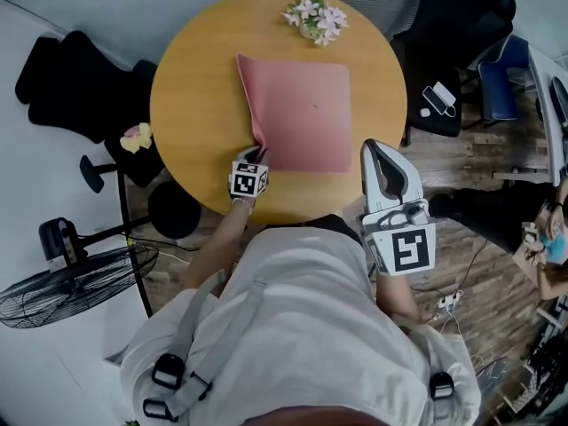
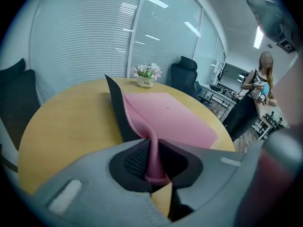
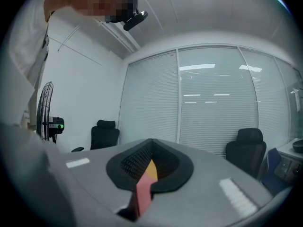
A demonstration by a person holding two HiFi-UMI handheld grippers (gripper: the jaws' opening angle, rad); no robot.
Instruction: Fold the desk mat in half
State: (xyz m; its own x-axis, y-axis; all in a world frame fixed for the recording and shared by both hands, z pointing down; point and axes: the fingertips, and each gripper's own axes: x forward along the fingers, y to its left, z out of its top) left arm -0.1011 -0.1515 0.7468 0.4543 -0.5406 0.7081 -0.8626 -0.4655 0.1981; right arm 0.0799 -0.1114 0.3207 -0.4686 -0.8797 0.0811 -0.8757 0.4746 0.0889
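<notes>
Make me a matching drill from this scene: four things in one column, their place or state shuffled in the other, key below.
Things:
1. desk mat
2. flower pot
3. left tool
4. fan

Place or state:
a. stands on the floor, beside the table
b. shut on a lifted edge
c. pink, one side raised off the table
d. at the table's far edge

Pairs: 1-c, 2-d, 3-b, 4-a.
</notes>
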